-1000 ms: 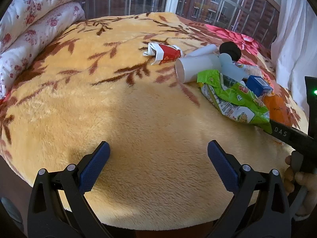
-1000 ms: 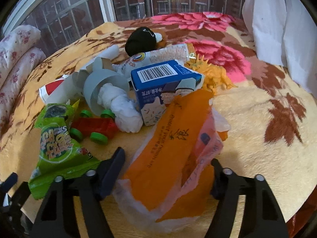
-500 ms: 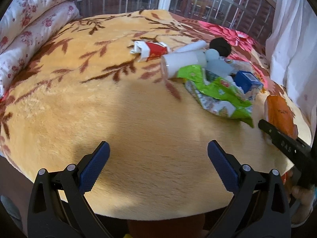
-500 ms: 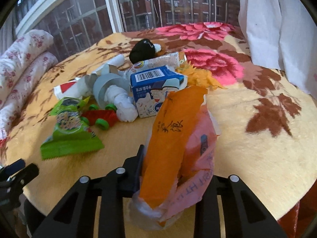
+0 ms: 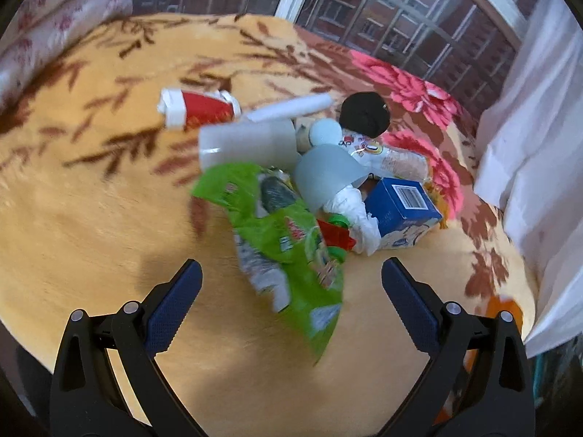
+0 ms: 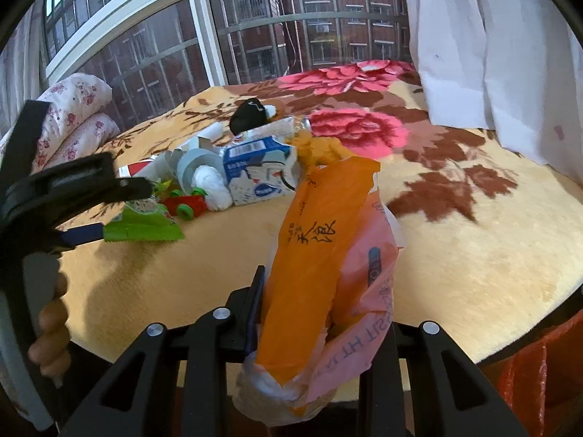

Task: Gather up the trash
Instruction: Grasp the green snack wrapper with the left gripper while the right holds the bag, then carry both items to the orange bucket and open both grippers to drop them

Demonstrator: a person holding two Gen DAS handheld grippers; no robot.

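Note:
A pile of trash lies on the blanket-covered bed (image 5: 91, 225): a green snack wrapper (image 5: 288, 251), a blue milk carton (image 5: 400, 207), a grey tape roll (image 5: 324, 174), a white cup (image 5: 247, 142) and a red-and-white carton (image 5: 200, 109). My left gripper (image 5: 291, 284) is open, just before the green wrapper. It also shows in the right wrist view (image 6: 120, 200), over the wrapper (image 6: 142, 225). My right gripper (image 6: 313, 302) is shut on an orange plastic bag (image 6: 317, 255), held up off the bed near its front edge.
A black round object (image 5: 364, 113) and a printed white wrapper (image 5: 390, 153) lie behind the pile. Floral pillows (image 6: 76, 116) are at the left. A white curtain (image 6: 492, 47) hangs at the right. A window (image 6: 255, 29) is behind the bed. A red bag (image 6: 546, 375) hangs below the bed edge.
My right gripper closed on the orange bag and lifted it back off the bed. My left gripper moved right and forward toward the green wrapper.

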